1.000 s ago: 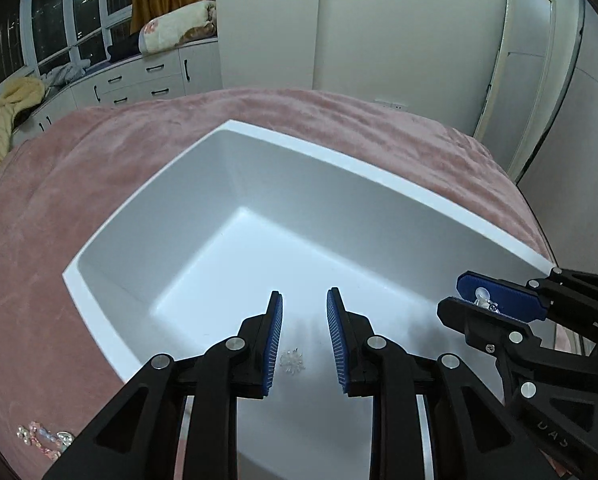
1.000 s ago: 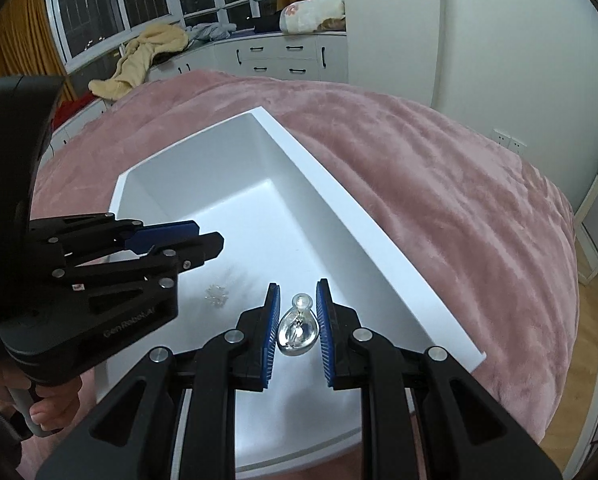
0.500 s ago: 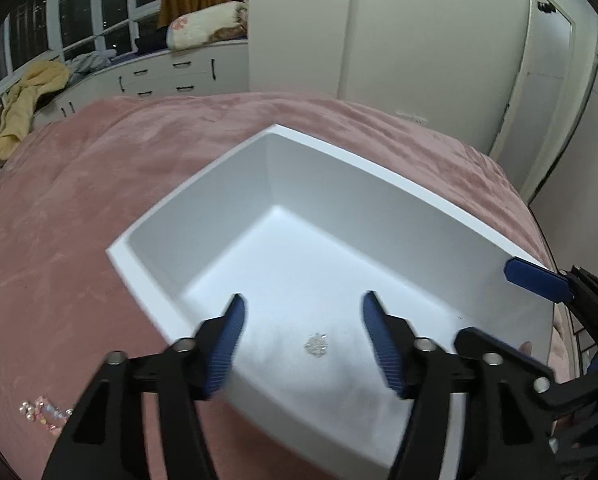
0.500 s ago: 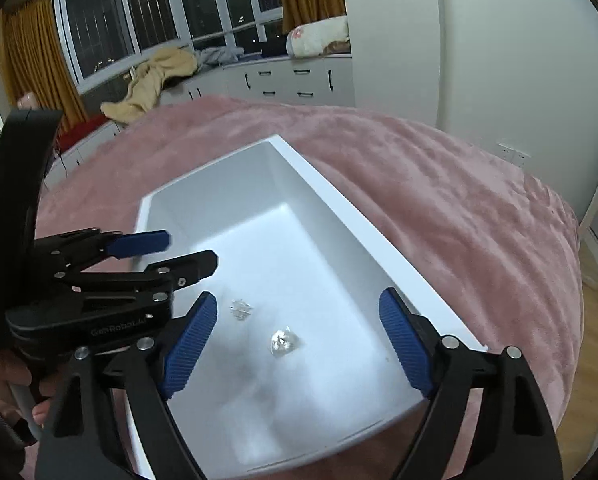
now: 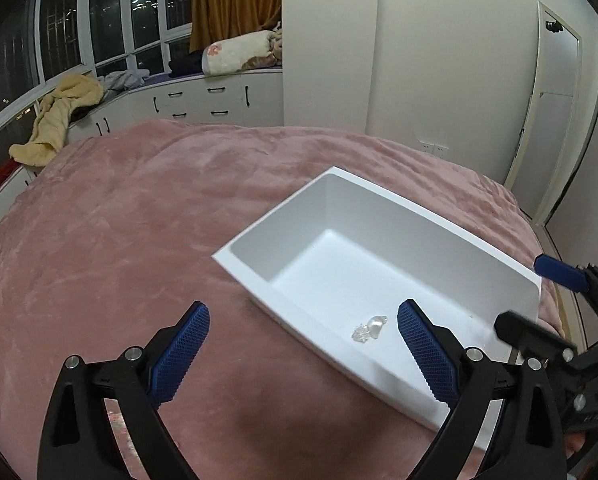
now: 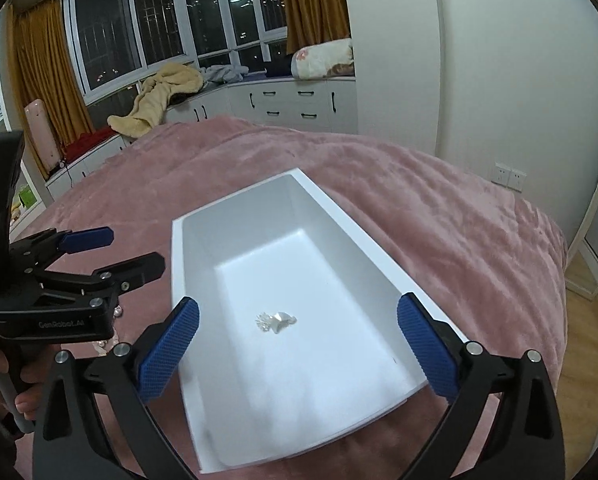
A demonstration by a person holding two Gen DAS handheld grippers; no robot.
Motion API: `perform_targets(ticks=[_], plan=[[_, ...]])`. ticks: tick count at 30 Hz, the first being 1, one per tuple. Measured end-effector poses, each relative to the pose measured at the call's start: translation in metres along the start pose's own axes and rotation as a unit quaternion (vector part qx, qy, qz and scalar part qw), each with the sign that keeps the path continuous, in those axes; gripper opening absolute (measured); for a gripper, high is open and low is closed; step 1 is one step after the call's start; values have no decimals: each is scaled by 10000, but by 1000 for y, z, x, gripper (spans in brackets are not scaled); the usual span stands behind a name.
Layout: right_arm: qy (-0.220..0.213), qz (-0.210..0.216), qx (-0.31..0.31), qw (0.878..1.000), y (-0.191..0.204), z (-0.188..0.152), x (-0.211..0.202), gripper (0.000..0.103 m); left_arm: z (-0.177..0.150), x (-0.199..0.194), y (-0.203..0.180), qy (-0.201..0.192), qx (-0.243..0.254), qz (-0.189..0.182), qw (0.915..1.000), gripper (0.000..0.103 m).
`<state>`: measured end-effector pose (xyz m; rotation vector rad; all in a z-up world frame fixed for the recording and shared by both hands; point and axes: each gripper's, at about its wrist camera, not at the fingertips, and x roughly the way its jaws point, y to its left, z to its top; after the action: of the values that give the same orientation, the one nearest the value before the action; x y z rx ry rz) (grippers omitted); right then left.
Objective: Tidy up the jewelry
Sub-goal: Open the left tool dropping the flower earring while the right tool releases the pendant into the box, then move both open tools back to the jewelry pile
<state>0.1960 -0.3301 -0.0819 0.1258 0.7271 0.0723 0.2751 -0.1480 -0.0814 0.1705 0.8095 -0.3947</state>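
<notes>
A white rectangular box (image 5: 235,254) lies on a pink blanket, also in the right wrist view (image 6: 177,264). Two small clear, silvery jewelry pieces (image 5: 369,328) lie touching on its floor, also in the right wrist view (image 6: 275,322). My left gripper (image 5: 303,356) is open and empty, raised over the box's near left edge; it shows in the right wrist view (image 6: 119,254) left of the box. My right gripper (image 6: 297,340) is open and empty above the box's near end; it shows at the right edge of the left wrist view (image 5: 539,296).
The pink blanket (image 5: 119,220) covers the bed all round the box. More small jewelry lies on it under the left gripper (image 6: 117,312). White drawers (image 6: 295,108) with piled clothes run under the windows behind. A door (image 5: 555,120) stands at the right.
My right gripper opened and dropped the silver piece into the box beside the clear one. My left gripper also opened wide. Both have pulled up and back from the box.
</notes>
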Motion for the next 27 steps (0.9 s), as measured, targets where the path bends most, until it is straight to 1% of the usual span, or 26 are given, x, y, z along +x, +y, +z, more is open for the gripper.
perform_targets(ticks=[7, 15, 22, 27], plan=[[-130, 141, -149, 9997, 23, 5, -11, 98, -9, -35, 32, -180, -107, 201, 9996, 96], [-183, 421, -405, 9981, 72, 9, -9, 98, -26, -69, 87, -279, -302, 553, 9976, 96], [-150, 750, -653, 9949, 119, 5, 0, 98, -41, -83, 131, -286, -499, 777, 9953, 96], [20, 982, -932, 9908, 155, -8, 18, 98, -59, -88, 162, -273, -641, 856, 9939, 96]])
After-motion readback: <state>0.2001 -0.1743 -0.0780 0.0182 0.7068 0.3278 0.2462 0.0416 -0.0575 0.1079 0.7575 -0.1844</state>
